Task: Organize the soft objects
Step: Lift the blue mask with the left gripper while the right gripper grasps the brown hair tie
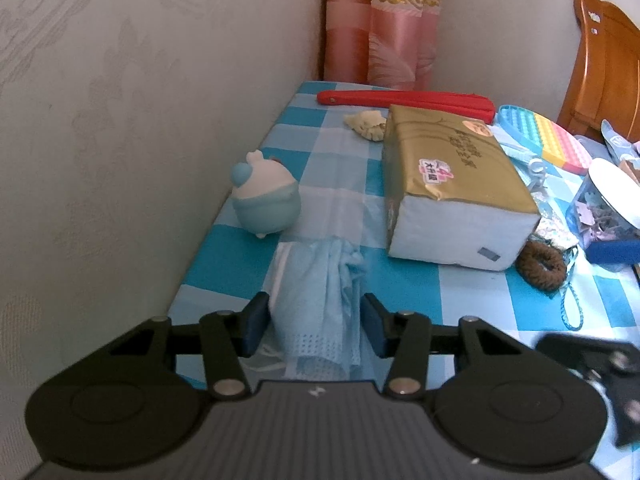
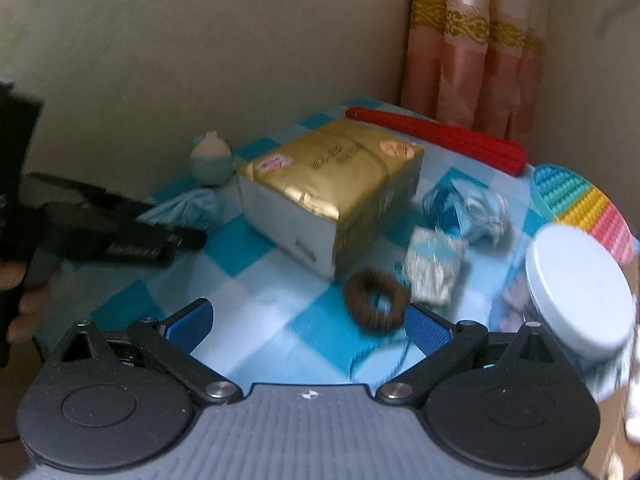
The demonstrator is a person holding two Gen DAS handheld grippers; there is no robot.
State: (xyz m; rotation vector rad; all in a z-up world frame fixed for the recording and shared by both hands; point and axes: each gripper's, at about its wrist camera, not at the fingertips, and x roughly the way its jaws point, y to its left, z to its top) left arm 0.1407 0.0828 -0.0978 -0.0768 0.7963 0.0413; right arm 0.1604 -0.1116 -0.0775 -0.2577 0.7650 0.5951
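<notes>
A crumpled light blue face mask [image 1: 320,300] lies on the blue-and-white checked tablecloth [image 1: 400,280], and my left gripper [image 1: 314,324] is shut on it, both blue pads pressing its sides. The right wrist view shows that same mask [image 2: 188,206] bunched at the left gripper's black fingers [image 2: 168,240]. My right gripper [image 2: 308,328] stands open and wide above the cloth with nothing between its fingers. A brown hair scrunchie [image 2: 376,304] lies just ahead of its right finger. A round blue-and-white squishy toy [image 1: 264,204] sits by the wall.
A gold tissue pack [image 1: 452,184] fills the table's middle. Behind it lie a red pouch [image 1: 404,100] and a cream soft piece [image 1: 366,124]. To the right are a pastel bubble pad [image 1: 552,136], a white-lidded jar [image 2: 576,292], a blue fabric bundle [image 2: 468,208] and a wooden chair [image 1: 608,60].
</notes>
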